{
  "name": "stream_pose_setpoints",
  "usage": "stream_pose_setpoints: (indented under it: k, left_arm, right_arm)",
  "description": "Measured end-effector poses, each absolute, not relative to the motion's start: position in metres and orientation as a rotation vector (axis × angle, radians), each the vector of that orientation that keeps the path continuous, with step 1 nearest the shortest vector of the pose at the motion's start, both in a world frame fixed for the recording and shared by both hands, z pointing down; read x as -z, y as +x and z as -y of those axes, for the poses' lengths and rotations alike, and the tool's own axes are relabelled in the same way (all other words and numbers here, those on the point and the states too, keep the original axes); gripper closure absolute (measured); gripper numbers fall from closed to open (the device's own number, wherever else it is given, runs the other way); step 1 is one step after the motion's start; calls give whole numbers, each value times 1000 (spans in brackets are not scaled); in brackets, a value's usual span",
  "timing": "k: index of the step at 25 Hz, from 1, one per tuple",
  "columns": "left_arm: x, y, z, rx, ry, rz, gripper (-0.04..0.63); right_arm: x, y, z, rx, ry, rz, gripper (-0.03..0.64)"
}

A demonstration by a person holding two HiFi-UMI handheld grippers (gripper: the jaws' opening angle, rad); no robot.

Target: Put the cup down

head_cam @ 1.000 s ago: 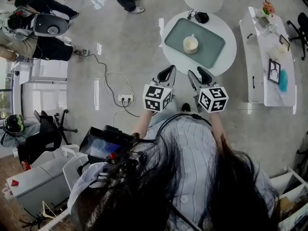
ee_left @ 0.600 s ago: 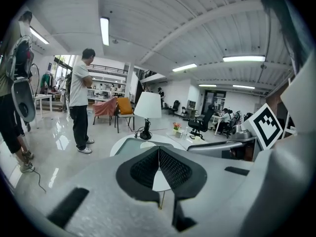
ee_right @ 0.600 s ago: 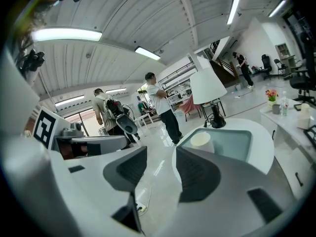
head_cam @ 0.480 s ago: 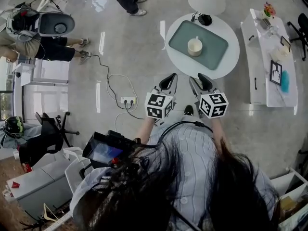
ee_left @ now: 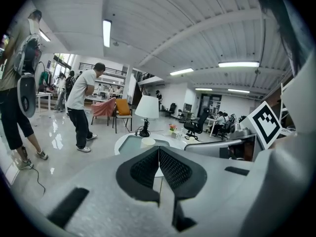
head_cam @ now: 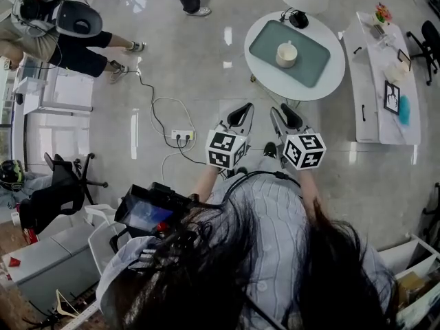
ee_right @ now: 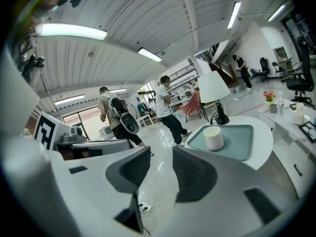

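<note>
Hair [head_cam: 227,273]: long, dark, in loose strands.
Shirt [head_cam: 275,218]: pale blue-grey with fine wavy stripes.
Cable [head_cam: 237,179]: thin and black, curving along the shirt's upper edge.
Left marker cube [head_cam: 225,148]: white, with a black square pattern on each visible face.
Right marker cube [head_cam: 304,150]: the same white with black patterns.

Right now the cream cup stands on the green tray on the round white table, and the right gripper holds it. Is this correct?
Only the grip is wrong. The cream cup stands on the green tray on the round white table, but the right gripper is empty: the right gripper view shows its jaws, which have just been closing, apart with nothing between them.
</note>
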State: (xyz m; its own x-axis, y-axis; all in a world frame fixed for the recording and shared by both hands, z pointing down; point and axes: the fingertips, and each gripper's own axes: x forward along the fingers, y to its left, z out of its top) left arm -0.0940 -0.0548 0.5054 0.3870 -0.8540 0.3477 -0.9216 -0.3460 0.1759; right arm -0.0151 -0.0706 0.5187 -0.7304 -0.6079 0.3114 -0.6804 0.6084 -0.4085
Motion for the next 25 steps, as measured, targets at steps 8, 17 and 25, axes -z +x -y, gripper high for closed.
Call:
stream_pose_setpoints:
  k: [8, 17, 25]
  left_arm:
    - [-502, -119, 6, -259, 2332, 1537, 580]
    - [-499, -124, -45, -255, 2392, 1468, 580]
    - [-503, -118, -78, -265, 2441, 1393, 580]
  right_arm:
    - [-513, -34, 18, -748, 1123, 2693, 474]
    - [-507, -41, -39, -725, 1212, 2684, 494]
    - [-508, -37, -84, -677, 1289, 2661, 532]
